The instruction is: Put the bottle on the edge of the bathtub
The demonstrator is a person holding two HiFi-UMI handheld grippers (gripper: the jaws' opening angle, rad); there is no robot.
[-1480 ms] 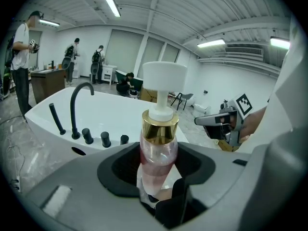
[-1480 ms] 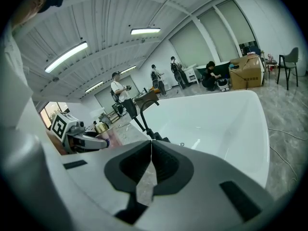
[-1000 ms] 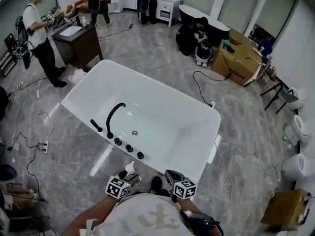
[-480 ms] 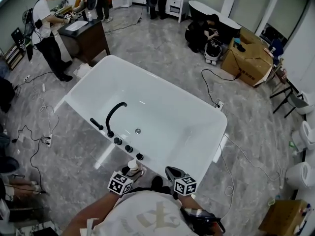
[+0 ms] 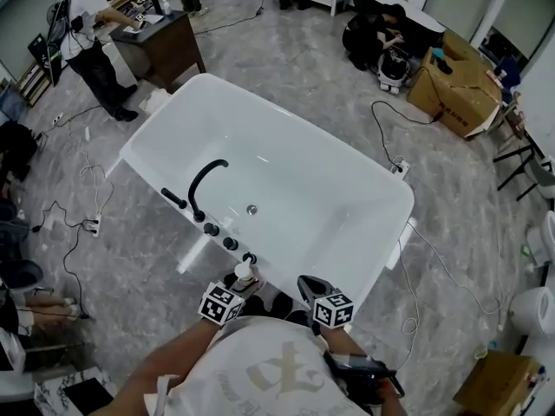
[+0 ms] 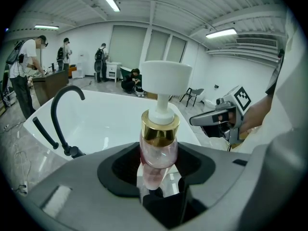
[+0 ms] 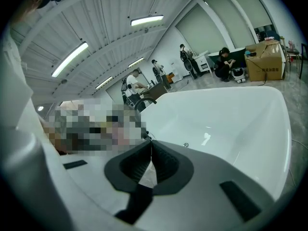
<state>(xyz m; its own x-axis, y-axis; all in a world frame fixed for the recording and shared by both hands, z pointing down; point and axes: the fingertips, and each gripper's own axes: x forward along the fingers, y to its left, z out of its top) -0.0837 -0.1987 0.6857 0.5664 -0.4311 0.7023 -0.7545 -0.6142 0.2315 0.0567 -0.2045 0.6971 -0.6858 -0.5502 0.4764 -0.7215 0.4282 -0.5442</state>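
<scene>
A clear pink pump bottle (image 6: 158, 148) with a gold collar and a white pump head stands upright between the jaws of my left gripper (image 6: 159, 177), which is shut on its body. In the head view the bottle (image 5: 244, 272) is at the near rim of the white bathtub (image 5: 347, 271), beside the black knobs, with the left gripper (image 5: 232, 295) just below it. My right gripper (image 5: 310, 289) hangs to the right of it near the same rim. In the right gripper view its jaws (image 7: 150, 165) meet with nothing between them.
A black faucet (image 5: 205, 185) and several black knobs (image 5: 227, 241) sit on the tub's near-left rim. People stand by a dark desk (image 5: 160, 42) at the back left. A cardboard box (image 5: 460, 81) and floor cables (image 5: 408, 146) lie at the back right.
I have stepped closer to the tub, which now fills more of the head view. The bottle in the left gripper has come forward to the near rim beside the knobs.
</scene>
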